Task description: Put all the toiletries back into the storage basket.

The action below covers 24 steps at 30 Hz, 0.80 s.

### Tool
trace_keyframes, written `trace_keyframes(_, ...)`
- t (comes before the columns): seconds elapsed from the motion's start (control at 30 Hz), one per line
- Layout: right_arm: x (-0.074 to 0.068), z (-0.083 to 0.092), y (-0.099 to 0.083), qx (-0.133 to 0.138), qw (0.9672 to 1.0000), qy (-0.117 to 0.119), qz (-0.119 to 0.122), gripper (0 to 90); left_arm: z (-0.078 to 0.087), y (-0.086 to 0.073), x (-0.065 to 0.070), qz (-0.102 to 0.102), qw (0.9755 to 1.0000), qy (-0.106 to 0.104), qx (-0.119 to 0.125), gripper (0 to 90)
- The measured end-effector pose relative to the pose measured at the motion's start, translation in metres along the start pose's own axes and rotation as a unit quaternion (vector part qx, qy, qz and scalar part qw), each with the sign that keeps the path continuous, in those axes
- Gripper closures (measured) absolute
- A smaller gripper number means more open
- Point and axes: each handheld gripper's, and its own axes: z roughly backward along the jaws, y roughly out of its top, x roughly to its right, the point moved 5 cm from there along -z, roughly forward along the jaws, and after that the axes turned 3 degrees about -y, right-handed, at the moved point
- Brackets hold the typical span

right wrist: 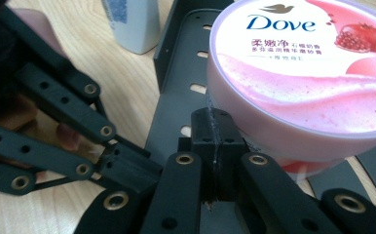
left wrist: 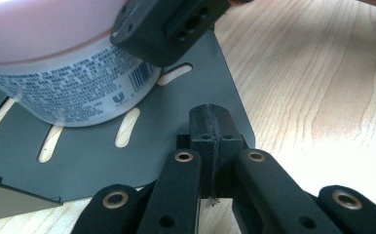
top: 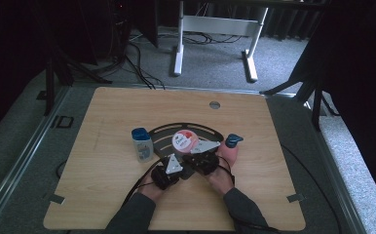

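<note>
Tub [top: 184,140] stands upright on the dark slotted plate [top: 162,132] near the middle of the table [top: 108,112], lid up, label readable in the right gripper view [right wrist: 298,73]. I have both grippers at its near side. The left gripper [top: 172,165] is clenched on nothing: its jaws meet pad to pad above the plate [left wrist: 176,112], just short of the tub wall [left wrist: 74,92]. The right gripper [top: 206,146] is likewise clenched and empty, with its tip at the tub's side, touching or nearly so; I cannot tell which. I judge that closed jaws serve here as blunt pushers, since the tub looks too wide for a pinch from this side, and the two tips flank it to steady or slide it on the plate.

A white bottle [top: 141,145] with a blue cap stands just left of the plate, apart from the tub. A pink bottle [top: 230,148] with a blue cap stands by the right hand [top: 220,175].

The table is light wood with a round grommet [top: 215,104] toward the far edge. It rests on grey carpet; a white desk frame [top: 215,29] and loose cables lie beyond, and the room around is dark.
</note>
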Motion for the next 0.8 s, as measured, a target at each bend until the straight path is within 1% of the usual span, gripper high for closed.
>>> trace_keyframes(0.2,0.002,-0.006,0.005,0.001,0.9999,-0.004,-0.012,90.0,0.000,0.000,0.000,0.000,1.0000,-0.001,0.000,90.0)
trace_keyframes(0.4,0.001,-0.013,0.013,0.002,1.0000,-0.005,-0.003,90.0,0.000,0.000,0.000,-0.001,1.0000,-0.002,0.000,90.0)
trace_keyframes(0.53,0.005,-0.015,0.015,0.005,0.9999,-0.010,-0.012,90.0,0.001,0.000,0.001,-0.002,1.0000,-0.002,-0.001,90.0)
trace_keyframes(0.73,0.014,-0.015,0.014,-0.001,0.9998,-0.018,-0.013,90.0,0.001,0.000,0.001,-0.003,1.0000,-0.001,-0.001,90.0)
trace_keyframes(0.8,0.015,-0.014,0.014,-0.001,0.9997,-0.019,-0.014,90.0,0.001,0.000,0.001,-0.003,1.0000,-0.001,-0.001,90.0)
